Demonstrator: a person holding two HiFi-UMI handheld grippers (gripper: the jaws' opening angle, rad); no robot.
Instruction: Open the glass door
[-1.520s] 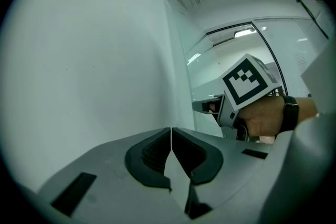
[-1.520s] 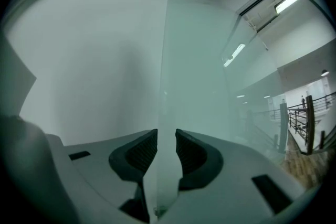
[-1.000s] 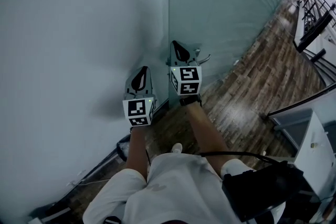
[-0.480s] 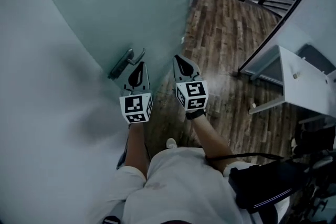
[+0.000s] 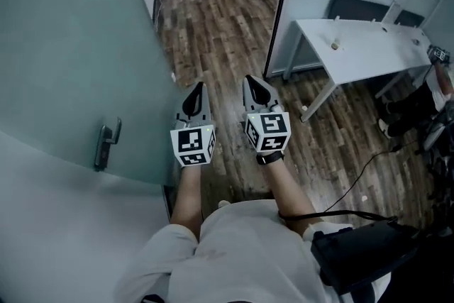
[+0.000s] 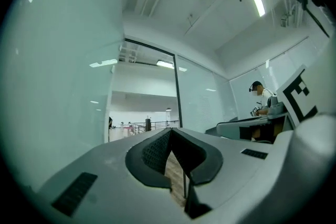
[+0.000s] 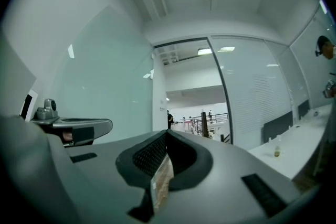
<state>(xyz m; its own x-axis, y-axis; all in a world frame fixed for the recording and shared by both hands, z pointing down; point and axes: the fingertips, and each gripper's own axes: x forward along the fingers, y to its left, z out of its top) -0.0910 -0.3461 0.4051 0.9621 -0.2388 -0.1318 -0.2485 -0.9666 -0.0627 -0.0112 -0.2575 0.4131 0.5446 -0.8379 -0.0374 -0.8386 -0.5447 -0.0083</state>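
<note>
A: What are the tongs doing?

B: Both pairs are pressed together on nothing. The left tongs [image 5: 196, 97] and the right tongs [image 5: 257, 92] are side by side, near each other but not touching. They point roughly level out over the wooden floor [image 5: 213, 32]. Each gripper view shows its jaws meeting, with only floorboards in the slit.

A: Why hold them like that?

B: My guess is that neither has work at hand. They touch no handle and look simply carried in front of the body.

A: And the glass door?

B: The glass door [image 5: 78, 46] stands off to the left of the left tongs, with its handle [image 5: 106, 145] well apart from them. It looks swung aside, since the floor runs on past its edge towards a far railing [image 7: 212, 119]. I judge the opening done, or nearly.

A: Anything in the way ahead?

B: A black frame post [image 5: 277, 10] rises just right of the line ahead. Beyond it is a white tabletop [image 5: 369, 39] with some small thing [image 5: 333, 46] on it. A cable [image 5: 358, 170] trails over the floor at the right, and a black bag [image 5: 362, 259] hangs at the person's hip. Nothing shows in the gap between door and post.
</note>
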